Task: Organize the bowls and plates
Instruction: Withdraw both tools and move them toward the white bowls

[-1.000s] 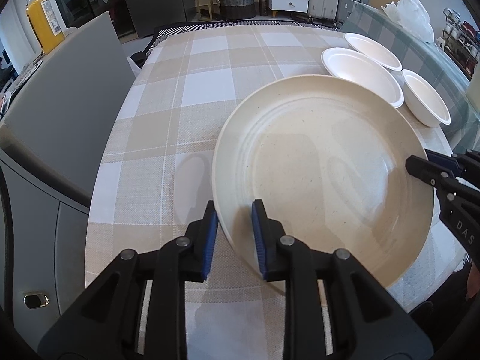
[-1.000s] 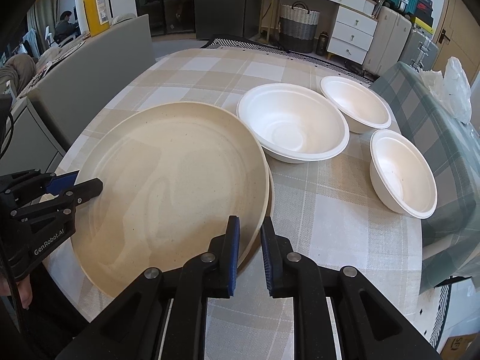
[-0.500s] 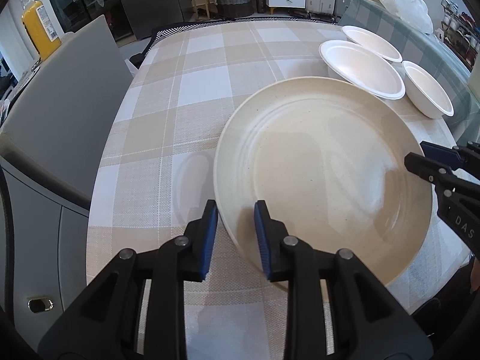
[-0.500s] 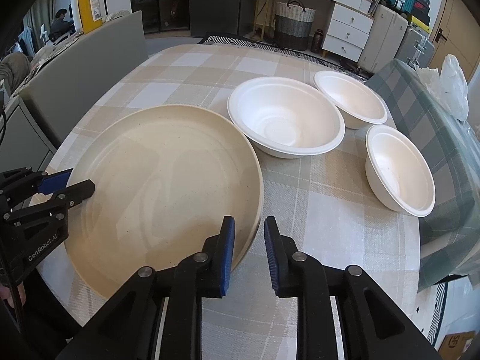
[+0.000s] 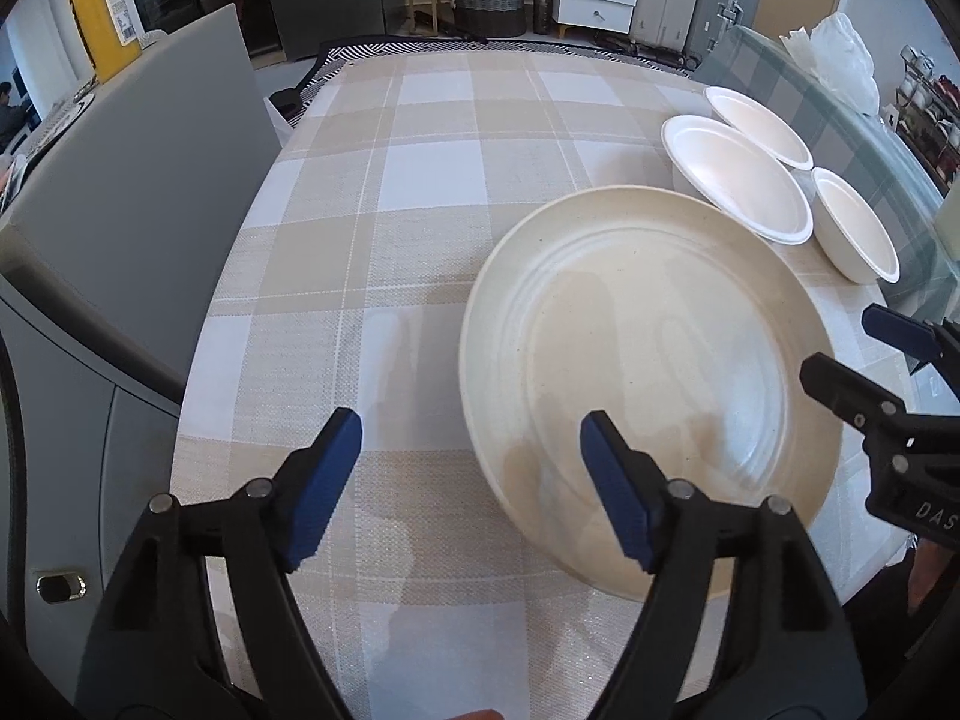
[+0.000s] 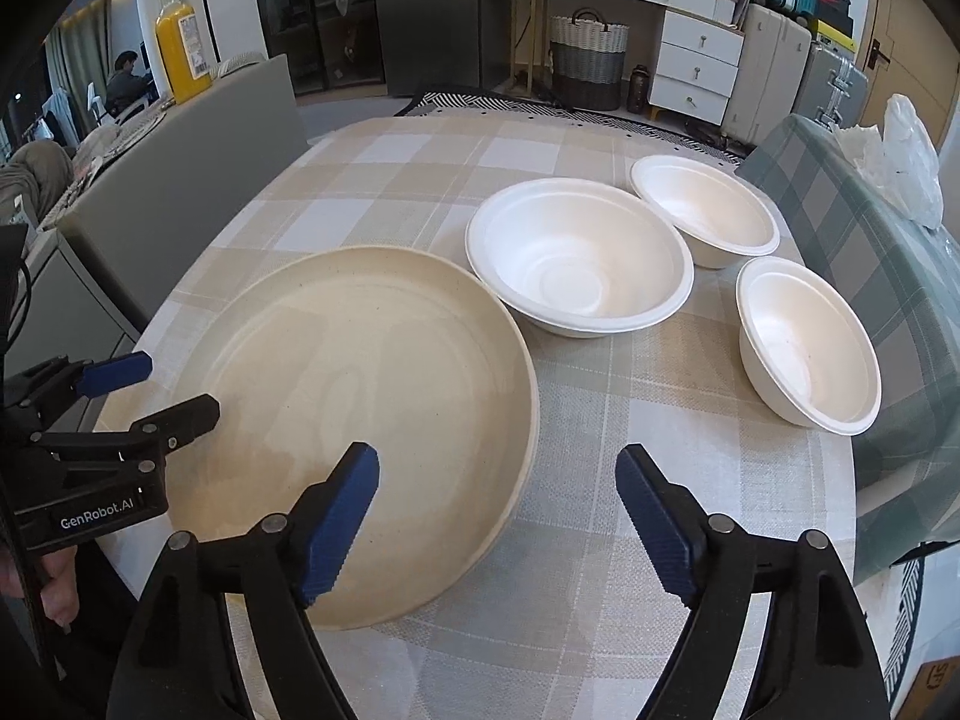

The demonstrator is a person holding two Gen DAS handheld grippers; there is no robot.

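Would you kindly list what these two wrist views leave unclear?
- Plate: whether another lies beneath; its own rim hides that in both views.
- Yellow bottle label: too small, left wrist view.
- Left gripper handle: cut off by the bottom edge.
- White bag contents: hidden.

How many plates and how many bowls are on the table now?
Plates: 1, the beige plate.
Bowls: 3, all white: the big bowl, the far bowl, the near bowl.
Total: 4.
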